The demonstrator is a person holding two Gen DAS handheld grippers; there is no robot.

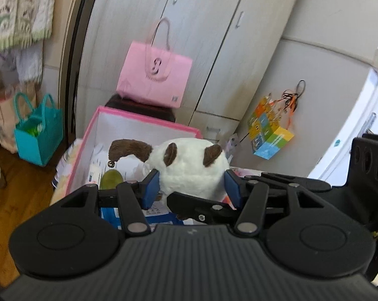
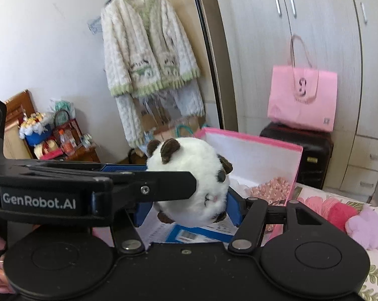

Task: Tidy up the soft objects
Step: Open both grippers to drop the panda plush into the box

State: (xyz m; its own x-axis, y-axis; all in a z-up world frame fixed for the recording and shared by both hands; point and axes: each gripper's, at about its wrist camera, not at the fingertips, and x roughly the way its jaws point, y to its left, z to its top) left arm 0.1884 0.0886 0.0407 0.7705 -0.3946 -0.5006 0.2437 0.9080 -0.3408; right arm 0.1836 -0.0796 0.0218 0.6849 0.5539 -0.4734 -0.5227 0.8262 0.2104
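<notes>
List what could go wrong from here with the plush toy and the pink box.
1. Both the left gripper and the right gripper clamp the white-and-brown plush toy at once; pulling apart could tear it free or make it slip.
2. The pink box already holds papers and a floral cloth, so the toy may perch on them and roll out.
3. The grippers cross closely and might collide.
</notes>
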